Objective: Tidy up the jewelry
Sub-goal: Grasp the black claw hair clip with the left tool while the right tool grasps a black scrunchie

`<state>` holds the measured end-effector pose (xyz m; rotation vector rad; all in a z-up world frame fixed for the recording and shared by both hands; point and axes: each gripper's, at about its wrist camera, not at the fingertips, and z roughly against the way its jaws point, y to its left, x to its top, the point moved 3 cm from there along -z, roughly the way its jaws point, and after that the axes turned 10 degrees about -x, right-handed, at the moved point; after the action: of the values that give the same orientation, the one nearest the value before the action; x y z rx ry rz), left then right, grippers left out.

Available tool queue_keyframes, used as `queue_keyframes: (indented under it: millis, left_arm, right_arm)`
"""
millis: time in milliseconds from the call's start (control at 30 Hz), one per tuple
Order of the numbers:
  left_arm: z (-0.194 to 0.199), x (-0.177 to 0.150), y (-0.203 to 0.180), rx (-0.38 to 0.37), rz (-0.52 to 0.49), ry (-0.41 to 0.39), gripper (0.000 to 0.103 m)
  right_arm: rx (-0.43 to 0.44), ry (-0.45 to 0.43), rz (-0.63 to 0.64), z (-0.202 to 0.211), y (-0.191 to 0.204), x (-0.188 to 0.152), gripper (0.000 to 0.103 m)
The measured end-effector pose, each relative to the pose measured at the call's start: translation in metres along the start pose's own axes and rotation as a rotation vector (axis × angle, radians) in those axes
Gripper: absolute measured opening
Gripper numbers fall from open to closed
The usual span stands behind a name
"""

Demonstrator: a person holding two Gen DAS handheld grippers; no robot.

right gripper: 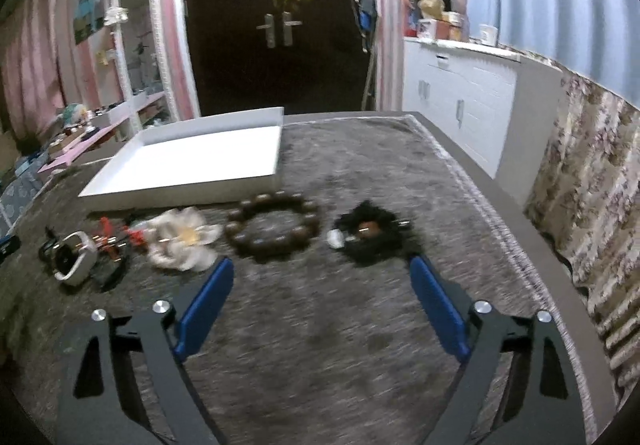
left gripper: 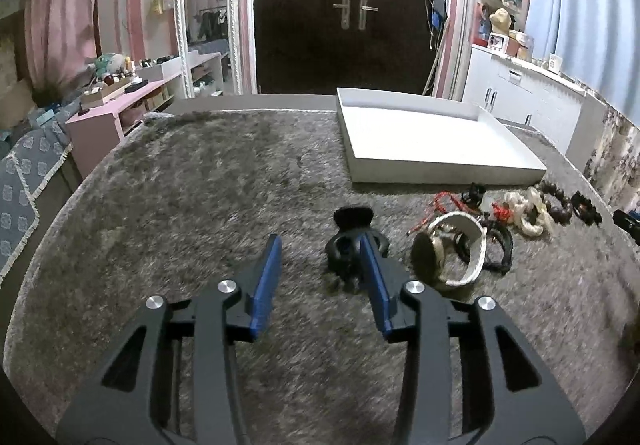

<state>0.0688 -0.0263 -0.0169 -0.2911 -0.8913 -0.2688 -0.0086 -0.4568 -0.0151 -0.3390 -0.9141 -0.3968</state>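
Jewelry lies in a loose row on the grey shaggy surface, just in front of a shallow white tray: a white bangle, a pale cream piece, a brown bead bracelet and a dark tangled piece. The left hand-held gripper hovers low, its blue fingers spread, the right-side finger touching or just over a black ring-shaped item; blur makes contact hard to judge. The right hand-held gripper is spread wide above bare surface, near the bead bracelet and the dark piece. Behind stand a dark double door, a white cabinet and pink curtains.
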Motion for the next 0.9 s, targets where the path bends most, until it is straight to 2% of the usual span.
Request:
queue_keyframes:
  millis: [167,300,433,567,633,733,800,900]
  left_arm:
    - [-0.017,0.004,-0.013,-0.025,-0.020,0.044,0.040]
    - [-0.031,0.003,-0.024,-0.037,-0.037,0.075,0.040]
    - [-0.049,-0.001,-0.022,-0.036,-0.022,0.115,0.040]
    - [-0.057,-0.003,-0.025,-0.046,-0.029,0.131,0.040]
    - [-0.059,-0.003,-0.027,-0.044,-0.040,0.130,0.040]
    - [-0.062,-0.002,-0.028,-0.040,-0.047,0.134,0.040]
    - [-0.066,-0.002,-0.028,-0.038,-0.050,0.141,0.040]
    - [-0.070,-0.002,-0.031,-0.036,-0.062,0.152,0.040]
  right_arm:
    - [-0.005,0.035,-0.001,-0.023,-0.017,0.012,0.082]
    - [0.023,0.077,-0.009,-0.044,-0.022,0.019,0.081]
    - [0.015,0.116,0.005,-0.066,-0.021,0.021,0.081]
    - [-0.013,0.175,0.020,-0.089,-0.023,0.019,0.063]
    - [-0.025,0.199,0.011,-0.099,-0.026,0.017,0.060]
    - [-0.034,0.204,0.008,-0.106,-0.030,0.014,0.049]
    - [-0.041,0.208,0.005,-0.108,-0.034,0.014,0.036]
    - [-0.045,0.214,-0.013,-0.112,-0.043,0.014,0.026]
